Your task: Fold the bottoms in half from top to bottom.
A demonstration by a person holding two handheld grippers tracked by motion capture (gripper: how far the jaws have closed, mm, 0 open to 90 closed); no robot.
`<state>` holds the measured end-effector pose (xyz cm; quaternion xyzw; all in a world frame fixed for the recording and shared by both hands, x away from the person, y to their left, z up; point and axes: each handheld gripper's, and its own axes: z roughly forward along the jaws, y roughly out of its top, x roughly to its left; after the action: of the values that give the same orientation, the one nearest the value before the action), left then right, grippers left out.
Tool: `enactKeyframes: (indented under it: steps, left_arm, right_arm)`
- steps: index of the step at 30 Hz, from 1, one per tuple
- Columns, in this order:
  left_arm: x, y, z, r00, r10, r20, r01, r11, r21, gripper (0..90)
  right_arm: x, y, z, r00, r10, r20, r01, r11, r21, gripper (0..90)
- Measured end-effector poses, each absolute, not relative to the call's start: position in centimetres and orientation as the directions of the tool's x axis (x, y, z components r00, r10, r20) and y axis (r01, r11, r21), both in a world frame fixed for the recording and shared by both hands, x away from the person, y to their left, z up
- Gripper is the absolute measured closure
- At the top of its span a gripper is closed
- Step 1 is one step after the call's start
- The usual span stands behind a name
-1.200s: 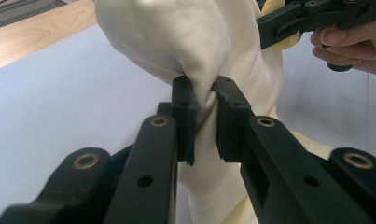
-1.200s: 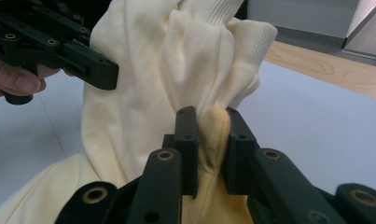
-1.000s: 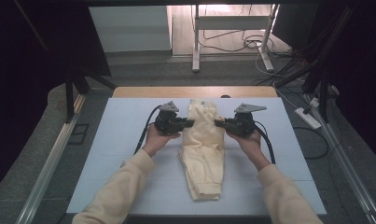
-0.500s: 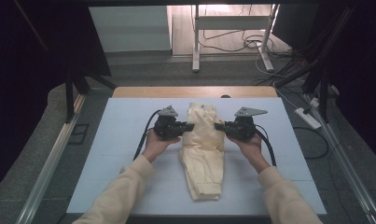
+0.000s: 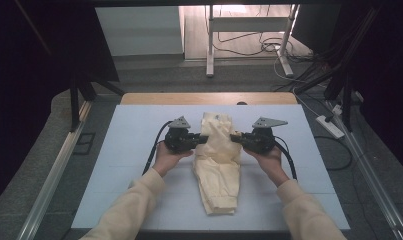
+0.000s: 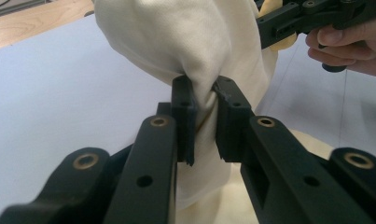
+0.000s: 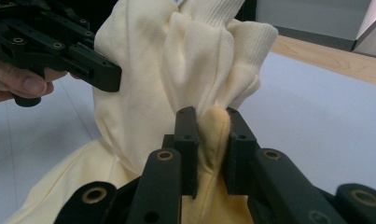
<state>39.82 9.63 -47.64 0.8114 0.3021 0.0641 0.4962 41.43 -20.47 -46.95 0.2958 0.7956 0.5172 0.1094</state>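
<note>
Gripping a cream garment point(image 5: 218, 165) from both sides, a person in pale yellow sleeves point(image 5: 131, 205) works two hand-held grippers over a light blue mat point(image 5: 119, 165) that covers a wooden table point(image 5: 154, 98). The left gripper point(image 5: 203, 139) pinches a fold of the cloth on the garment's left edge; in the left gripper view its black jaws are pressed together on a bunched ridge of fabric point(image 6: 204, 102), with the cloth bulging above them. The right gripper point(image 5: 234, 138) bites the opposite edge at about the same height, and the right gripper view shows its jaws clamped on a narrow pleat point(image 7: 213, 140), with a ribbed cuff or hem point(image 7: 223, 14) standing above the gathered material. The garment lies lengthwise along the middle of the mat, its far end raised and drawn up between the two tools, its near end flat and folded toward the person. Each gripper view also catches the other tool farther off, held in a hand point(image 6: 349, 46) on the far side of the cloth. Black cables point(image 5: 154, 150) trail from both grippers across the mat, and grey three-cornered plates point(image 5: 180, 122) sit on top of them.
</note>
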Motion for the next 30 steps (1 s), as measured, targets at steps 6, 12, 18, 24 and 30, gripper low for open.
enactKeyframes:
  steps: [6, 12, 18, 24, 30]
  left_arm:
    - [39.4, 9.7, -47.6, 0.811, 0.553, -0.192, 0.424, -0.328, 0.844, 78.6]
    - [39.0, 9.7, -47.6, 0.809, 0.555, -0.194, 0.427, -0.328, 0.843, 78.6]
    - [38.7, 9.8, -47.7, 0.811, 0.552, -0.195, 0.427, -0.330, 0.842, 78.3]
    - [38.4, 9.9, -47.7, 0.815, 0.547, -0.193, 0.425, -0.336, 0.841, 78.1]
    - [37.9, 9.9, -47.7, 0.816, 0.547, -0.189, 0.424, -0.343, 0.838, 77.9]
  right_arm:
    - [41.1, -20.4, -46.8, -0.805, 0.579, 0.130, 0.354, 0.291, 0.889, 78.2]
    - [40.8, -20.4, -46.9, -0.806, 0.577, 0.134, 0.355, 0.289, 0.889, 78.2]
    - [40.5, -20.4, -46.9, -0.809, 0.571, 0.136, 0.353, 0.289, 0.890, 78.1]
    - [40.1, -20.4, -46.8, -0.812, 0.567, 0.136, 0.353, 0.292, 0.889, 78.1]
    - [39.5, -20.3, -46.8, -0.815, 0.564, 0.134, 0.349, 0.294, 0.890, 78.0]
